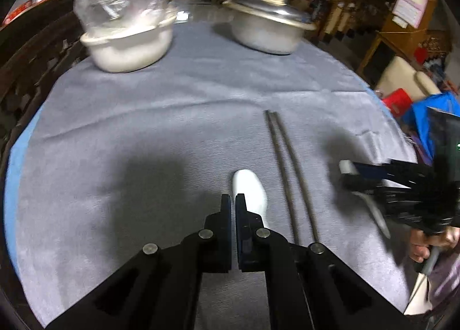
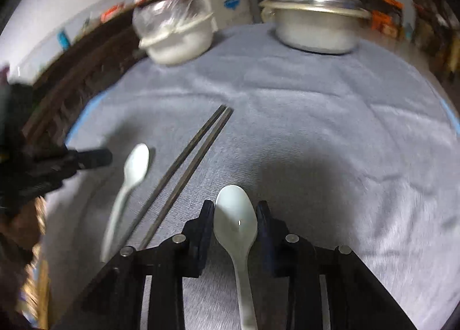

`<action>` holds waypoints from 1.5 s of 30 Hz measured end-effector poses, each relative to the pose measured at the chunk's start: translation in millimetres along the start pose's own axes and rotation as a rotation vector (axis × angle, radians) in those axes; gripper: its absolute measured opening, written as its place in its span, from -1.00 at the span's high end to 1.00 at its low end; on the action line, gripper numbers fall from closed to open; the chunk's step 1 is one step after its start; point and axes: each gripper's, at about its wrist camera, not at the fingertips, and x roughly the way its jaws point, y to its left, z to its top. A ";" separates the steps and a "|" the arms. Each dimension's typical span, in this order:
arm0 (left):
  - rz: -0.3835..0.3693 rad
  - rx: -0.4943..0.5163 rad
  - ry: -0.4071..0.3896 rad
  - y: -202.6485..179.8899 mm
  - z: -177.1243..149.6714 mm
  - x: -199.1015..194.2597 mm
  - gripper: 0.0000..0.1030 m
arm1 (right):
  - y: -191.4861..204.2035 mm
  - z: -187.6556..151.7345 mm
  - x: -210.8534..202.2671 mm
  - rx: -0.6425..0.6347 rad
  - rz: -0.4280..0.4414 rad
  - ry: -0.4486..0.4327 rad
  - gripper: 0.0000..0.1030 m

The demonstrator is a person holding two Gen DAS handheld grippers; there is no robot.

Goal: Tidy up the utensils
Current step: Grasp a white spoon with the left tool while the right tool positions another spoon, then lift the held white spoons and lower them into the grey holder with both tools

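Observation:
A pair of dark chopsticks point(image 1: 289, 174) point(image 2: 184, 174) lies side by side on the grey cloth. My left gripper point(image 1: 233, 200) is shut and empty just left of a white spoon point(image 1: 250, 190), which lies beside the chopsticks; this spoon also shows in the right wrist view point(image 2: 130, 183). My right gripper point(image 2: 235, 209) is open, its jaws on either side of a second white spoon point(image 2: 236, 223) that lies on the cloth. In the left wrist view the right gripper point(image 1: 359, 180) is blurred, with that spoon's handle point(image 1: 376, 212) below it.
A white pot point(image 1: 129, 45) point(image 2: 178, 39) covered with clear plastic stands at the back left. A metal pot with a lid point(image 1: 267, 25) point(image 2: 316, 22) stands at the back right. The grey cloth point(image 1: 172, 117) covers a round table. Dark wooden chairs stand at the left.

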 end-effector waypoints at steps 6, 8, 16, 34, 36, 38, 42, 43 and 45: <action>0.005 0.009 0.042 -14.4 18.2 14.9 0.27 | -26.9 -14.0 -37.0 0.176 0.102 -0.116 0.38; 0.011 0.003 0.066 -15.6 22.9 28.0 0.02 | -26.9 -19.1 -50.5 0.200 0.110 -0.144 0.38; 0.020 -0.017 0.035 -18.1 11.7 33.1 0.93 | -45.7 -43.8 -97.5 0.307 0.112 -0.252 0.38; 0.218 -0.437 -0.437 16.1 -85.2 -157.7 0.94 | -17.9 -110.0 -225.6 0.428 0.365 -0.740 0.37; 0.241 -0.461 -0.494 8.6 -99.4 -179.3 0.94 | -4.3 -114.2 -244.0 0.395 0.403 -0.810 0.37; 0.255 -0.475 -0.558 -1.7 -114.7 -202.2 0.94 | 10.6 -115.6 -257.5 0.360 0.429 -0.854 0.37; 0.267 -0.452 -0.692 -28.1 -138.8 -244.2 0.94 | 49.9 -117.5 -273.5 0.261 0.485 -0.930 0.37; 0.258 -0.445 -0.713 -33.2 -142.5 -251.5 0.94 | 60.6 -117.8 -273.2 0.237 0.486 -0.936 0.37; 0.227 -0.430 -0.744 -44.8 -146.7 -263.1 0.94 | 81.3 -117.7 -270.8 0.185 0.474 -0.945 0.37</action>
